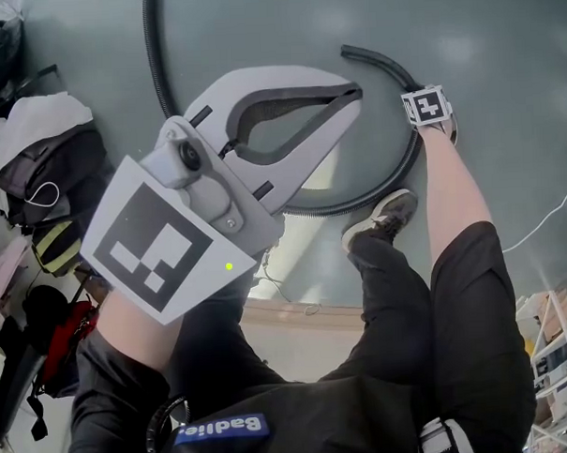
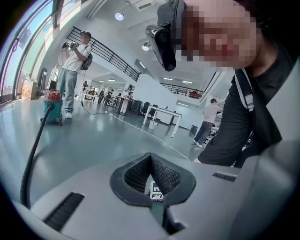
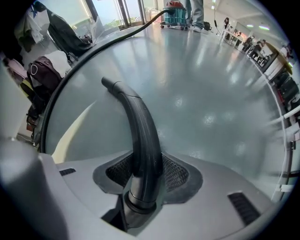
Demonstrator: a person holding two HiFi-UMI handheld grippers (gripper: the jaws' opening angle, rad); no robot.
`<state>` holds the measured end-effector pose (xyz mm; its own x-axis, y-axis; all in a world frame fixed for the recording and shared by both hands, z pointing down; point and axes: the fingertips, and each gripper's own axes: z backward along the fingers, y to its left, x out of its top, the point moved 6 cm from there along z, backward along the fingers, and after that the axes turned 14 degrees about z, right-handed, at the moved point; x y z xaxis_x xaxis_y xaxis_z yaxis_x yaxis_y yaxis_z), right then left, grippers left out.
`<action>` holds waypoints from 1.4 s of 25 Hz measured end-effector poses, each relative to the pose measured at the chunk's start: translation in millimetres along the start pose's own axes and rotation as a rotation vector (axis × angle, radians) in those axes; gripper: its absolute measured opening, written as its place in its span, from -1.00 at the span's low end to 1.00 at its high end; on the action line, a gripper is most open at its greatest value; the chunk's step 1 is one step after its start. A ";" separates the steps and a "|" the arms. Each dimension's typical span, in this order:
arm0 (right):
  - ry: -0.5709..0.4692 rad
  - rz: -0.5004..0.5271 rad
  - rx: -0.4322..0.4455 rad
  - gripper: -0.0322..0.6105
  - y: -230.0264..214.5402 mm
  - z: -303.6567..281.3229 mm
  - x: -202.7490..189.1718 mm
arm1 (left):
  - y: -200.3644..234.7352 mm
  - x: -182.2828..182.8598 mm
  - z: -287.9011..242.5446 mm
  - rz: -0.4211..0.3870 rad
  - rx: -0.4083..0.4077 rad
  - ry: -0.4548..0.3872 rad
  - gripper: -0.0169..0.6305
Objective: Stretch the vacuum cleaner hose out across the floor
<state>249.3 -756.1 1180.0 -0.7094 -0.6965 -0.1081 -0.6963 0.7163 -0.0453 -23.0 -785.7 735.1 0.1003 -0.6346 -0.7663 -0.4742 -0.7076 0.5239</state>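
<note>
at the left edge of the head view, bags (image 1: 47,170) lie heaped on the grey floor (image 1: 500,33). just right of them the ribbed black hose (image 1: 153,58) runs down from the top edge and passes behind the left gripper (image 1: 353,94). it comes out at lower centre as a wide arc that curls up toward the right.

the left gripper fills the middle of the frame, held above the floor. its own view shows the left gripper (image 2: 150,155) with its claw closed tip to tip and nothing in it. at the far left of that view the hose (image 2: 32,154) leads away to a red and teal vacuum cleaner (image 2: 53,105).

right of the arc's lowest part, a shoe (image 1: 382,217) stands just beside the hose. at upper right the right gripper (image 1: 428,109) is down at the floor, at the hose's smooth curved end tube (image 1: 380,65). the right gripper view shows the right gripper (image 3: 146,161) clamped on that end tube (image 3: 140,122), with a padded face against each side.
</note>
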 end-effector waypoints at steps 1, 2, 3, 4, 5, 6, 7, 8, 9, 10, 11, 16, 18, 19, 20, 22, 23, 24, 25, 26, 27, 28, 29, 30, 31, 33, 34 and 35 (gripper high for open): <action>0.002 0.008 0.000 -0.35 -0.5 3.4 1.2 | 0.6 0.6 1.9 0.001 0.004 0.005 -0.96; -0.003 0.016 0.003 -0.35 0.8 9.9 4.0 | 0.4 3.0 4.5 0.003 0.009 0.002 -0.96; -0.012 0.018 0.013 -0.35 5.9 19.5 6.9 | -1.9 6.9 7.9 0.006 0.013 -0.007 -0.96; -0.023 0.012 0.033 -0.35 15.7 32.0 7.9 | -7.1 11.5 12.4 0.012 0.016 -0.018 -0.96; -0.034 0.003 0.052 -0.35 27.0 47.7 7.2 | -15.0 16.3 18.0 0.021 0.017 -0.027 -0.96; -0.047 0.005 0.045 -0.35 34.5 67.4 7.2 | -24.8 22.1 24.3 0.033 0.018 -0.031 -0.96; -0.061 0.017 0.016 -0.35 37.1 90.3 8.7 | -35.7 29.4 31.2 0.044 0.019 -0.032 -0.96; -0.073 0.023 -0.012 -0.35 37.4 114.5 10.7 | -47.1 38.9 38.1 0.051 0.019 -0.032 -0.96; -0.085 0.021 -0.033 -0.35 36.3 139.5 13.7 | -58.8 50.4 45.1 0.053 0.019 -0.033 -0.96; -0.102 0.015 -0.050 -0.35 34.9 166.2 18.9 | -71.0 63.8 52.7 0.053 0.019 -0.036 -0.96; -0.122 0.007 -0.060 -0.35 36.1 193.6 24.2 | -84.3 78.0 61.7 0.054 0.019 -0.036 -0.96; -0.185 -0.067 -0.023 -0.35 61.8 328.4 24.2 | -163.9 162.2 112.7 0.030 0.018 -0.021 -0.96; -0.212 -0.053 -0.021 -0.35 60.8 385.8 29.4 | -197.9 203.2 128.5 0.009 0.022 -0.035 -0.96; -0.227 -0.047 -0.015 -0.35 63.5 416.7 30.8 | -217.3 223.9 136.9 0.011 0.025 -0.047 -0.96; -0.246 -0.044 -0.013 -0.35 67.3 448.7 31.2 | -238.6 244.0 145.7 0.021 0.031 -0.060 -0.96; -0.290 -0.035 -0.011 -0.35 70.4 510.4 32.4 | -280.4 281.2 162.5 0.029 0.056 -0.090 -0.96; -0.315 -0.028 -0.013 -0.35 69.2 539.1 35.5 | -298.2 297.7 170.2 0.017 0.073 -0.111 -0.96; -0.343 -0.020 -0.015 -0.35 68.3 566.0 39.4 | -314.1 311.9 177.7 -0.002 0.092 -0.134 -0.96; -0.369 -0.007 -0.016 -0.35 69.5 589.9 42.0 | -328.6 323.4 184.9 -0.019 0.112 -0.155 -0.96; -0.391 0.009 -0.016 -0.35 73.0 610.3 42.5 | -342.4 332.2 192.0 -0.029 0.130 -0.172 -0.96; -0.411 0.025 -0.018 -0.36 78.7 628.3 41.4 | -355.9 339.1 199.4 -0.035 0.141 -0.187 -0.96; -0.429 0.039 -0.023 -0.36 85.9 645.0 39.8 | -368.6 344.5 207.3 -0.044 0.145 -0.201 -0.96; -0.448 0.049 -0.033 -0.36 93.8 659.7 38.9 | -379.5 348.8 215.9 -0.057 0.142 -0.216 -0.96; -0.464 0.057 -0.045 -0.35 101.5 671.9 38.7 | -387.8 352.2 224.8 -0.073 0.134 -0.228 -0.96; -0.477 0.058 -0.062 -0.35 108.6 682.5 39.2 | -393.3 354.9 233.9 -0.091 0.119 -0.239 -0.96; -0.493 0.032 -0.110 -0.35 123.1 702.5 38.3 | -399.5 358.4 253.1 -0.126 0.071 -0.260 -0.96; -0.494 0.015 -0.128 -0.36 133.6 710.8 35.1 | -402.9 357.5 264.7 -0.138 0.046 -0.267 -0.96; -0.493 -0.003 -0.142 -0.35 147.7 718.7 30.4 | -407.6 353.8 278.3 -0.145 0.026 -0.272 -0.96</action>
<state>203.3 -640.5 456.2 -0.5954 -0.5705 -0.5657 -0.7304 0.6777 0.0854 -37.6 -635.3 146.9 -0.0675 -0.4192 -0.9054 -0.4944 -0.7742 0.3953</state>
